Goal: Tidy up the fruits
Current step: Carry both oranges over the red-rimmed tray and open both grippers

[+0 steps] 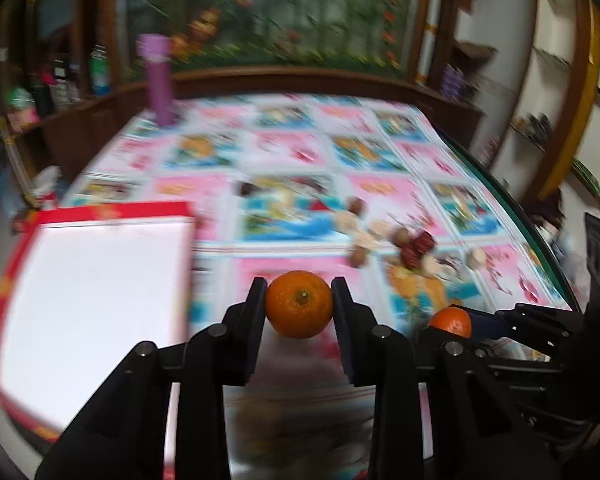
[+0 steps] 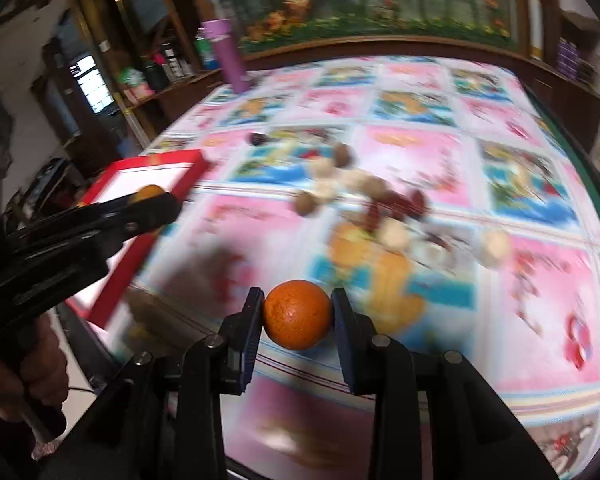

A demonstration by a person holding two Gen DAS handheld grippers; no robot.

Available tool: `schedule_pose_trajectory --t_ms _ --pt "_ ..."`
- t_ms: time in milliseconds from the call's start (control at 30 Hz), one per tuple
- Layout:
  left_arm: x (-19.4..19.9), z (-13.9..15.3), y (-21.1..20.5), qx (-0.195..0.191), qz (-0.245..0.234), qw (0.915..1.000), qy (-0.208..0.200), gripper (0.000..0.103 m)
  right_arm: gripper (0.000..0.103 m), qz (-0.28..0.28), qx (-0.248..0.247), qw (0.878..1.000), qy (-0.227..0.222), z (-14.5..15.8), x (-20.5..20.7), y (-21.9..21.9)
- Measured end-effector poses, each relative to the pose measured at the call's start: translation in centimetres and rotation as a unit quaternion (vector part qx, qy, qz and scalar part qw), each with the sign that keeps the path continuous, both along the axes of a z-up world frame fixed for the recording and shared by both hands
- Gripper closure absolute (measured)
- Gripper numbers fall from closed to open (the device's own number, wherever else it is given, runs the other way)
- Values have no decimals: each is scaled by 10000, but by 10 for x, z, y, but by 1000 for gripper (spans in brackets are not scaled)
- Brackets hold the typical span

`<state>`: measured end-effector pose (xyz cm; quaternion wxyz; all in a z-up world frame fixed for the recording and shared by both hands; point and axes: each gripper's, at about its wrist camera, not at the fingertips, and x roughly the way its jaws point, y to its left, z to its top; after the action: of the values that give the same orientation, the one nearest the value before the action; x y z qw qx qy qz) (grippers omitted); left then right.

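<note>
My left gripper [image 1: 299, 304] is shut on an orange [image 1: 299, 305], stem end toward the camera, held above the table near the front edge. My right gripper [image 2: 298, 314] is shut on a second orange [image 2: 298, 315], also held above the table. In the left wrist view the right gripper and its orange [image 1: 451, 321] show at the lower right. In the right wrist view the left gripper and its orange [image 2: 149, 193] show at the left, over the red-rimmed white box [image 2: 112, 288]. The box [image 1: 92, 304] lies at the table's left front.
A patterned pink and blue cloth [image 1: 284, 152] covers the table. Several nuts and red dates [image 2: 364, 200] are scattered mid-table, also seen in the left wrist view [image 1: 396, 240]. A purple bottle [image 1: 158, 80] stands at the far left. Wooden shelves ring the table.
</note>
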<state>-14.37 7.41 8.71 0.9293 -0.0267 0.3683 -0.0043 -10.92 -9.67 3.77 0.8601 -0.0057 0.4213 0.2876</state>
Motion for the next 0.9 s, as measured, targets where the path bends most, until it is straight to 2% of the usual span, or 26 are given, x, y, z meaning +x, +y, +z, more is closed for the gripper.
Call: schedule_pose_trajectory --t_ms 200,333,533,700,900 --pt "-36 7 59 263 732 9970 -42 69 70 796 252 9964 -149 14 -6 83" --pt "-50 -6 94 483 1223 9913 94 69 70 1271 275 9914 -164 13 -11 135" --pt "-58 -33 138 455 1710 9829 501 69 70 1758 31 9844 121 -9 -14 198" --pt "-59 -50 156 286 1907 9779 811 68 70 1832 -188 9819 437 -27 -18 215" --pt "-61 -58 161 297 1983 9752 939 68 69 1812 -377 9818 434 -26 -27 213"
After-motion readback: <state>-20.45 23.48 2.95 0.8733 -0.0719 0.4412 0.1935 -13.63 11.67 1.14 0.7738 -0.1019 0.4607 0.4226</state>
